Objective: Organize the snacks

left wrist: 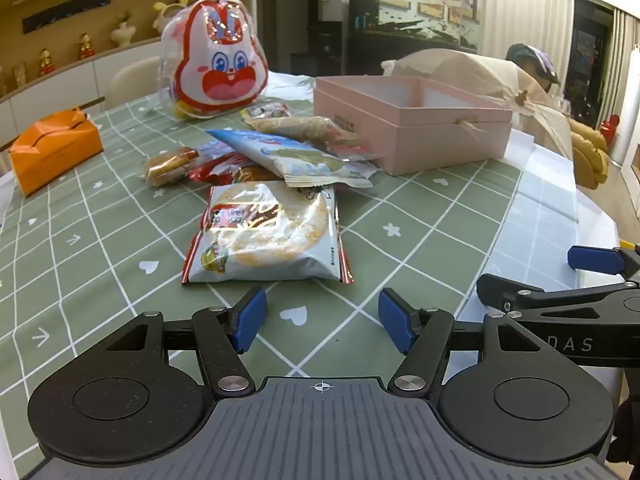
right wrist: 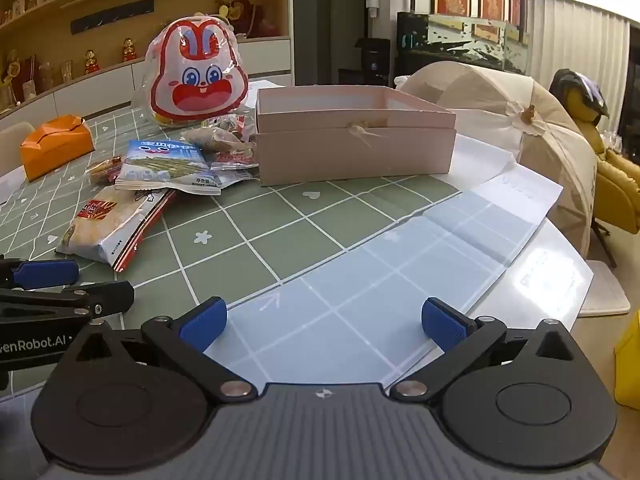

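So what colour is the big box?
Pale pink box, best seen in the right wrist view.

An orange tissue box sits on the green checked tablecloth; a mesh food cover stands behind

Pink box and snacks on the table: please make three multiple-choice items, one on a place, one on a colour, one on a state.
1. The rice cracker pack lies
A. in the pink box
B. on the tablecloth, before the left hand-held gripper
C. on the shelf

2. The folded carton at the far left is
A. orange
B. black
C. purple

3. The pink box is
A. open, no lid on it
B. lidded
C. overturned

Answers: 1 B, it lies flat on the green cloth; 2 A, its surface is orange; 3 A, its inner walls show.
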### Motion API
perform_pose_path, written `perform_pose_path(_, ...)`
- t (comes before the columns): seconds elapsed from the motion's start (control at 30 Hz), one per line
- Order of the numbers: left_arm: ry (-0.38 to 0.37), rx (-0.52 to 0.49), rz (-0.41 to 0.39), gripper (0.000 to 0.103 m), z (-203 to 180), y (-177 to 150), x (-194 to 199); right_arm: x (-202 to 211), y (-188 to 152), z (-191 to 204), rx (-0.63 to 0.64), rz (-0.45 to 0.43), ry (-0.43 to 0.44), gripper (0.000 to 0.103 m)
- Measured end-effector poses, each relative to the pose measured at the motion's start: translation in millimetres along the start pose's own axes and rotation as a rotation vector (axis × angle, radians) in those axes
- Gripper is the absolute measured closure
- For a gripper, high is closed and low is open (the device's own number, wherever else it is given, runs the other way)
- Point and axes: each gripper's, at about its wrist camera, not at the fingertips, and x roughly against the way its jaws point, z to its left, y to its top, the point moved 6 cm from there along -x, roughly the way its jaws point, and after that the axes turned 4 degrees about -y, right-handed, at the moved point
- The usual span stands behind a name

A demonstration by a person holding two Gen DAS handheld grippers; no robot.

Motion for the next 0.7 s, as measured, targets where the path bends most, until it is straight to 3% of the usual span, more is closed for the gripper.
perform_pose_path(0.7,0.000,-0.001,-0.003,0.034,-0.1,0.2,0.0,0.5,-0.4,-0.7,-0.004,0.000,0.003,0.000)
